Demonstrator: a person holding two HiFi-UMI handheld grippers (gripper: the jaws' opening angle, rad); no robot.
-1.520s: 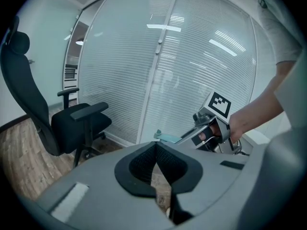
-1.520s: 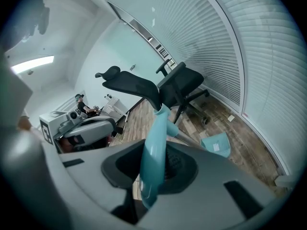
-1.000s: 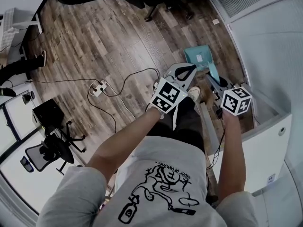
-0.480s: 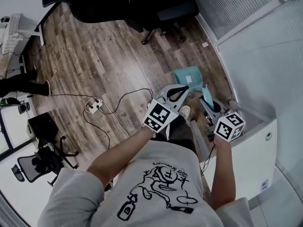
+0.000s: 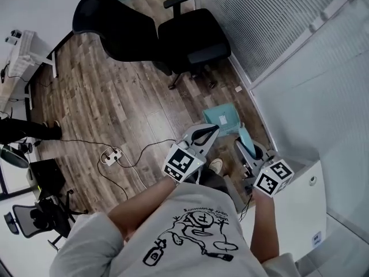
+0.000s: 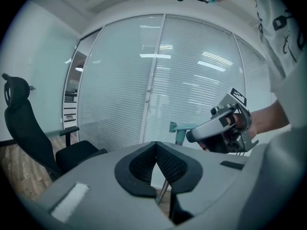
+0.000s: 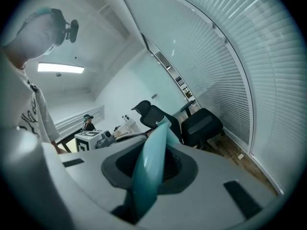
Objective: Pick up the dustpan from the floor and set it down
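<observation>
The teal plastic dustpan (image 5: 226,118) hangs by its upright handle (image 7: 151,169). Its scoop is at about 11 o'clock from the hand carrying it, and we judge it to be clear of the brown wood-plank floor (image 5: 104,97). To its left, at 9 o'clock from the scoop, our left gripper (image 5: 212,129) has its claw pinched shut on nothing, the pads meeting tip to tip. On the right, our right gripper (image 5: 247,150) has its claw narrowed onto the handle, which runs straight up between the pads. To do this step well, we should keep that squeeze steady so the scoop does not swing. We should also keep the empty claw out of the handle's path, steer the scoop off the frosted glass wall (image 5: 311,85) at 3 o'clock, and release only once the scoop sits flat. Compared with a second ago, both hands and the dustpan sit higher. The view has also pulled back from the floor, so the black office chairs (image 5: 173,36) at 12 o'clock now show in full.
</observation>
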